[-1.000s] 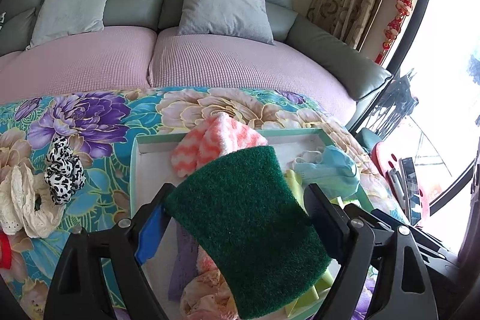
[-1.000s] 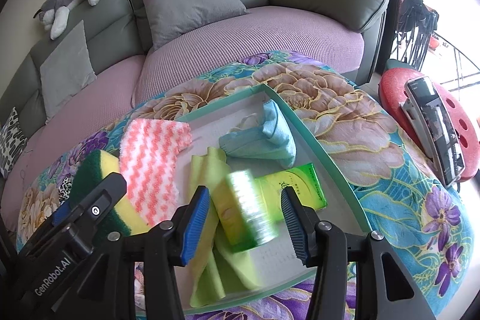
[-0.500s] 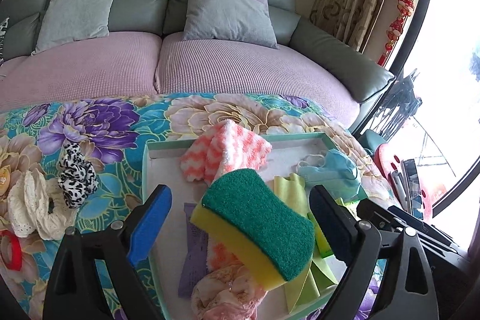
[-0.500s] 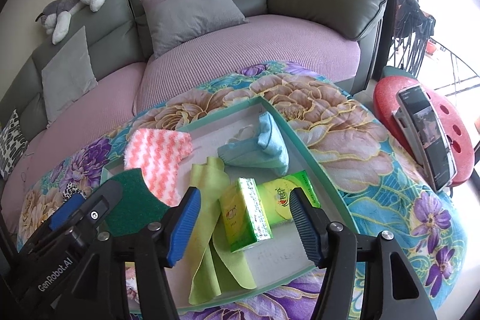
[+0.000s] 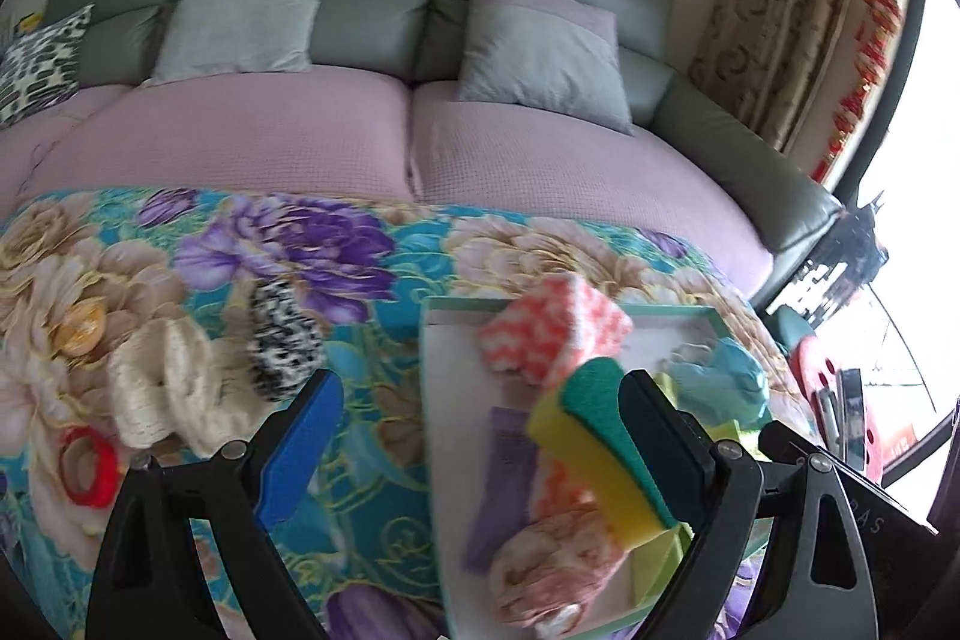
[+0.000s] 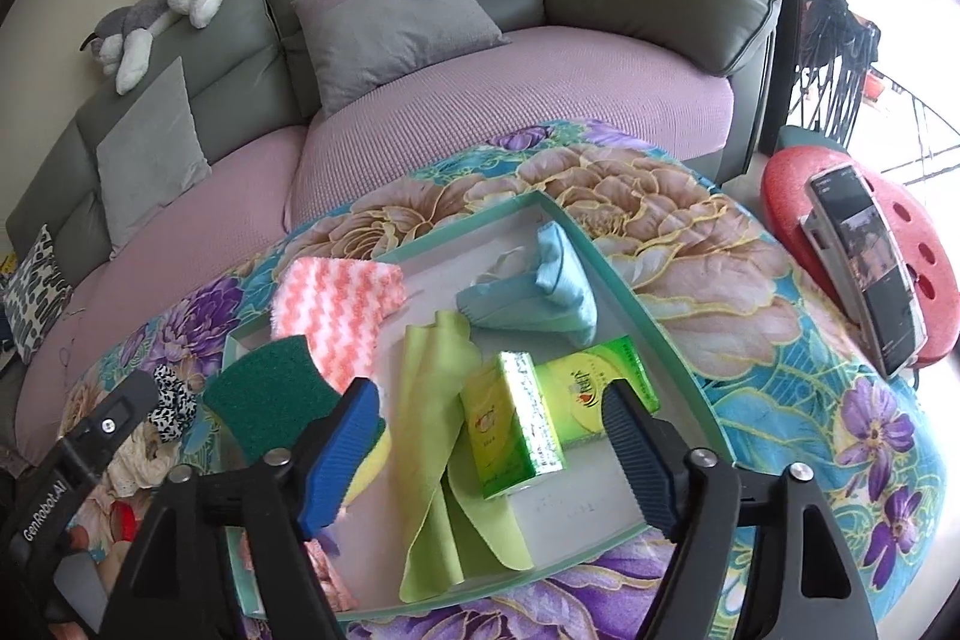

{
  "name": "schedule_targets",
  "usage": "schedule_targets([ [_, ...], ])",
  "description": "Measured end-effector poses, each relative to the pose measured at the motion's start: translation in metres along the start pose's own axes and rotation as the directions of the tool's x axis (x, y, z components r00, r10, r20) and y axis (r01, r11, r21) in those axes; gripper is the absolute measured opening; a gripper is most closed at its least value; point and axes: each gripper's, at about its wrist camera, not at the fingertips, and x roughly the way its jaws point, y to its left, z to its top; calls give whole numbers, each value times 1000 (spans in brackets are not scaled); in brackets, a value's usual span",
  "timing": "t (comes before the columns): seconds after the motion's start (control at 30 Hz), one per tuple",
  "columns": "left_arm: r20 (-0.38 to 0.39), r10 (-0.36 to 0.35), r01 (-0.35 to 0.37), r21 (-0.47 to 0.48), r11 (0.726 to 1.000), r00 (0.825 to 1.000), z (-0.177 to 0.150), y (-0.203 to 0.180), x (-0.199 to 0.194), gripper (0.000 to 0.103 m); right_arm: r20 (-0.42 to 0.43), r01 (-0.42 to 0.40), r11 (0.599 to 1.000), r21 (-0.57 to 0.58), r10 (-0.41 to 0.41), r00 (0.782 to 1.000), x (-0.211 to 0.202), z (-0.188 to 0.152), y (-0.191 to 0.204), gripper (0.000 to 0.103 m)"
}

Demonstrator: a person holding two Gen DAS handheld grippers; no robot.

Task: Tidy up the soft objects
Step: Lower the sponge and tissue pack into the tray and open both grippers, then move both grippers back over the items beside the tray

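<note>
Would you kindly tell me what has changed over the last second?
The left gripper let the sponge drop into the tray and swung left. The right gripper released the tissue pack; its jaws are opening. The cloths and the scrunchies stayed put.

"GenRobot.AI" — white lettering on the left tool (image 6: 84, 466) body.

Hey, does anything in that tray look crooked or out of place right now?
Yes. The sponge sits tilted on the pile of cloths, leaning by the left gripper finger. One tissue pack stands propped against the other, not flat.
</note>
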Motion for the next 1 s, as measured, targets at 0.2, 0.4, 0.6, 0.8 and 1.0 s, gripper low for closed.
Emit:
schedule_targets([
  [0.2, -9, 36, -37, -34, 999, 999, -6, 19, -7, 93, -24, 13, 1000, 25, -12, 1000, 5, -2, -1, 95],
  [0.4, -10, 43, -44, -42, 998, 999, -8, 26, -13, 93, -11, 47, 999, 6, -47, 999, 4, -3, 7, 103],
  [0.6, -9, 57, -58, -62, 996, 998, -10, 39, -21, 93, -9, 36, 998, -47, -37, 999, 3, -7, 27, 103],
  [0.8, 1, 88, -88, -86, 992, 996, -12, 60, -33, 93, 4, 15, 995, -94, -15, 1000, -3, -12, 57, 103],
  [1.0, 14, 153, -150, -142, 978, 988, -14, 92, -49, 93, -11, -38, 983, -179, 37, 999, -5, -23, 96, 103],
])
